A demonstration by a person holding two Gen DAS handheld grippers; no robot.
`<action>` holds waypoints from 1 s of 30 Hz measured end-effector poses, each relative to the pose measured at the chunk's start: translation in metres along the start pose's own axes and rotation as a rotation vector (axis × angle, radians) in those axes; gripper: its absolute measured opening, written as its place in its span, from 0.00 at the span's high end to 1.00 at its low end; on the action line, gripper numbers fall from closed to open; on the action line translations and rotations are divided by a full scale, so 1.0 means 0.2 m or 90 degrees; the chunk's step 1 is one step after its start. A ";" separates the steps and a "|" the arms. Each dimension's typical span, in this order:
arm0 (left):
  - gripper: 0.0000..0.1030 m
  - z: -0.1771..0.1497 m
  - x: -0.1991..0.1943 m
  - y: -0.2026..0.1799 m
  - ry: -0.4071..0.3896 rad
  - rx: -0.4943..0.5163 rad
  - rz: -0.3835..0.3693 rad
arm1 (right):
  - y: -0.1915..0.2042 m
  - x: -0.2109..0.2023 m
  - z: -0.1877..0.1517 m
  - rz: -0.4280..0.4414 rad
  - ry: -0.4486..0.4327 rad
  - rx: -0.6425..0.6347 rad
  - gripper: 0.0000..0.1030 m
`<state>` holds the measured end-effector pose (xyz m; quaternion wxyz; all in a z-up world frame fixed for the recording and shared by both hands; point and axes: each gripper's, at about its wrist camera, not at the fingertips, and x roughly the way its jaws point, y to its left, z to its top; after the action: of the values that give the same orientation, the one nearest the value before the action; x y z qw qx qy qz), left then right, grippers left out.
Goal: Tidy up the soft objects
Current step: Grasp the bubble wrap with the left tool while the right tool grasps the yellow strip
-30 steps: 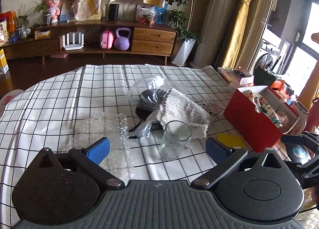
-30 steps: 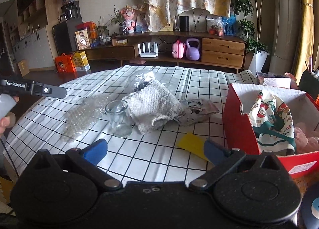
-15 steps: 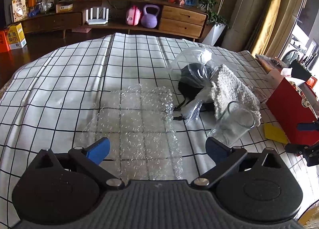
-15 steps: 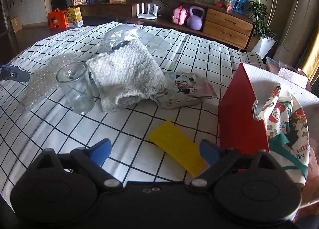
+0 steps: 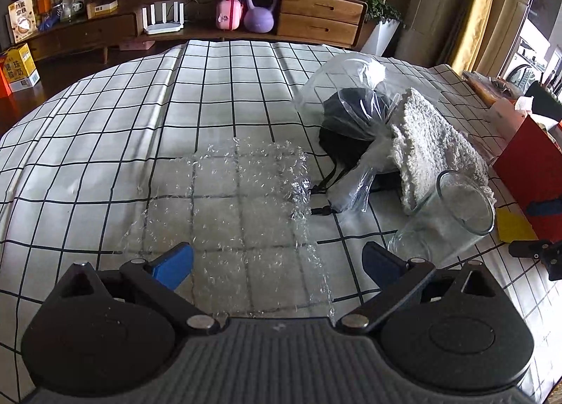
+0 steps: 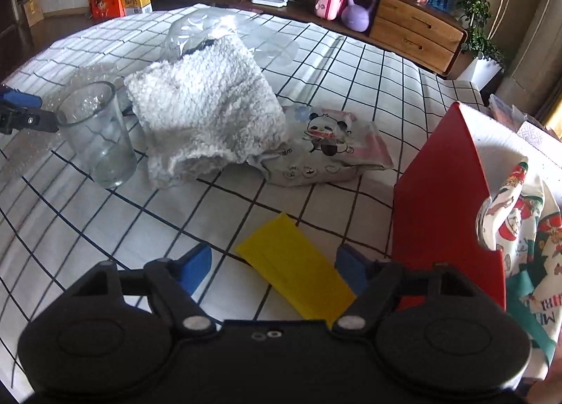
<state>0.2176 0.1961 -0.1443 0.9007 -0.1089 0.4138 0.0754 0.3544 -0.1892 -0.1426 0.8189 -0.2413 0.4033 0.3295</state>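
Observation:
A clear sheet of bubble wrap [image 5: 239,217] lies flat on the checked tablecloth, and my left gripper [image 5: 277,263] hangs open right over its near edge. A flat yellow pad [image 6: 295,267] lies between the blue pads of my right gripper [image 6: 274,265], whose jaws are closing without touching it. A fluffy white cloth [image 6: 207,109] rests beside a panda-print pouch [image 6: 323,144]. The same white cloth [image 5: 432,147] leans on a clear bag holding something black [image 5: 354,112]. The red box [image 6: 446,203] at right holds a printed cloth [image 6: 516,228].
An empty drinking glass [image 6: 98,133] stands left of the white cloth; the glass [image 5: 453,214] is close to my left gripper's right finger. Behind the table [image 5: 116,116] runs a low wooden sideboard [image 5: 316,17] with a purple kettlebell. The left gripper's finger [image 6: 21,112] shows beside the glass.
Both grippers have dropped closer to the table. The left one slid over the bubble wrap. The right one came down around the yellow pad and its jaws have narrowed.

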 end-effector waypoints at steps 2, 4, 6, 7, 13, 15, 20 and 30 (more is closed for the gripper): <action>0.00 0.01 0.04 0.00 0.003 0.001 0.001 | -0.01 0.02 0.00 -0.004 0.013 -0.006 0.23; 0.01 0.01 0.08 0.00 0.010 -0.005 -0.003 | -0.03 0.05 0.00 0.005 0.031 -0.003 0.22; 0.01 0.02 0.11 -0.01 0.016 -0.006 0.000 | -0.04 0.06 -0.01 0.008 0.037 0.001 0.23; 0.01 0.02 0.12 -0.01 0.018 -0.003 0.003 | -0.03 0.06 -0.02 0.006 0.034 0.000 0.23; 0.09 0.01 0.16 0.00 0.016 -0.001 0.017 | -0.02 0.06 -0.03 -0.001 0.031 0.003 0.26; 0.20 0.01 0.15 -0.01 0.011 0.005 0.027 | -0.03 0.05 -0.04 -0.008 0.028 0.003 0.36; 0.36 0.00 0.14 -0.02 0.001 0.026 0.059 | -0.04 0.01 -0.05 -0.033 0.026 0.011 0.61; 0.82 0.00 0.10 0.01 -0.015 0.002 0.094 | 0.06 -0.05 -0.10 -0.035 0.012 0.025 0.63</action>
<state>0.2302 0.1993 -0.1587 0.8976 -0.0757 0.4103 0.1421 0.3312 -0.1979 -0.1482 0.8284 -0.2392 0.4105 0.2967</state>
